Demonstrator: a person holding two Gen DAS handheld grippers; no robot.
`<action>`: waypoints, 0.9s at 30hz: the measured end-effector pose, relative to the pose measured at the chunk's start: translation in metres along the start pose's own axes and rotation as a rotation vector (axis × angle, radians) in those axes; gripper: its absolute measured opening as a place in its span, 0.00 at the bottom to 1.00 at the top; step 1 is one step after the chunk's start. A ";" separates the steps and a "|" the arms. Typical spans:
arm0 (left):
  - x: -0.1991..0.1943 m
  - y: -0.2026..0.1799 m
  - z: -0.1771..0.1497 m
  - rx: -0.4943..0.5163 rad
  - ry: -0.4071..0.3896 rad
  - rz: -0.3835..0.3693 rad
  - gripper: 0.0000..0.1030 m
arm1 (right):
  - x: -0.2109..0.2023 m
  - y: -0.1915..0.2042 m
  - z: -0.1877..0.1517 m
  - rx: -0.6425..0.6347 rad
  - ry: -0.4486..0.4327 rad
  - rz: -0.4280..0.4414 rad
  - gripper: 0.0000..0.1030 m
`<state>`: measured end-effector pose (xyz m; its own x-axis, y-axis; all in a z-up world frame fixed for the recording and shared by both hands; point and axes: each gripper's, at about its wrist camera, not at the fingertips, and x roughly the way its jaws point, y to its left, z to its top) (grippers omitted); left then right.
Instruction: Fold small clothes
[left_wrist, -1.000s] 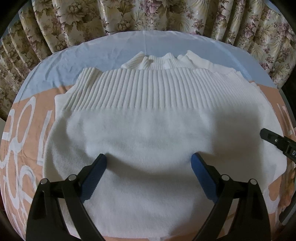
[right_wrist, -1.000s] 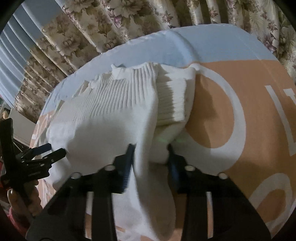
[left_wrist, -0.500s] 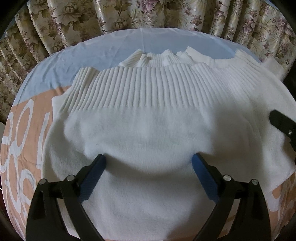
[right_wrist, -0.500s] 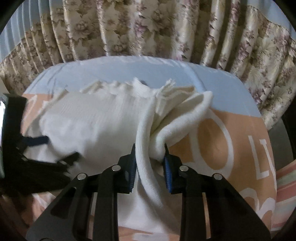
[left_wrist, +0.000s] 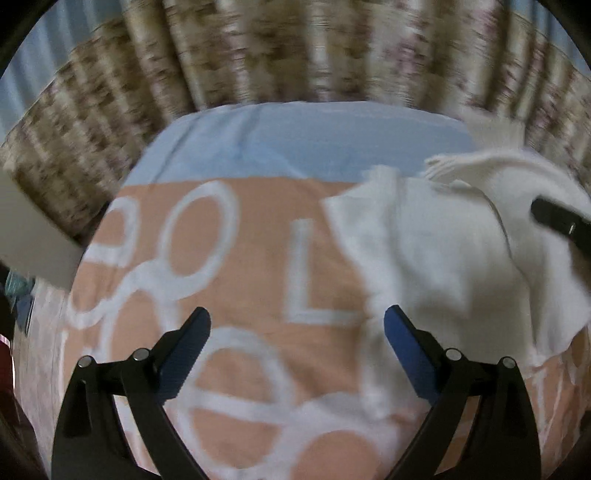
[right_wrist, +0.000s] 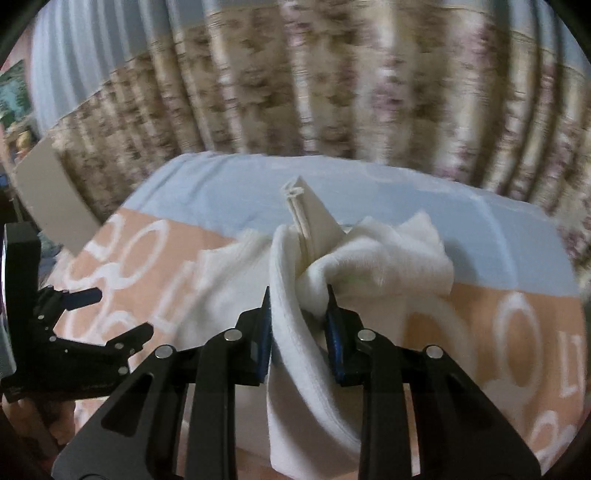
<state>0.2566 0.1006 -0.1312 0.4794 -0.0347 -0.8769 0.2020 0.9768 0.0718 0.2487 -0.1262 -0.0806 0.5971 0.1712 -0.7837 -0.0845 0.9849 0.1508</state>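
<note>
On the bed (left_wrist: 258, 140), the white sweater (right_wrist: 388, 258) lies bunched at the right side, one thick fold clenched in the right tongs (right_wrist: 298, 314), while the left tongs (left_wrist: 297, 325) hang released over bare cover, so I judge the folding remains mostly undone.

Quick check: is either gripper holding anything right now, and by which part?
The right gripper is shut on the white sweater, pinching a bunched fold of it. The left gripper is open, holding nothing.
</note>
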 end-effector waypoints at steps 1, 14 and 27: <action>0.000 0.015 -0.003 -0.026 0.007 0.006 0.93 | 0.009 0.014 -0.001 -0.009 0.016 0.025 0.25; -0.012 0.052 -0.011 -0.104 -0.008 0.014 0.92 | 0.033 0.053 -0.043 -0.023 0.132 0.235 0.64; 0.015 -0.054 0.020 0.042 0.022 -0.176 0.93 | 0.003 -0.077 -0.077 0.278 0.117 0.097 0.68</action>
<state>0.2700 0.0427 -0.1390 0.4144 -0.1990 -0.8881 0.3164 0.9464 -0.0644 0.1956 -0.1999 -0.1406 0.4996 0.2819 -0.8191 0.0937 0.9224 0.3746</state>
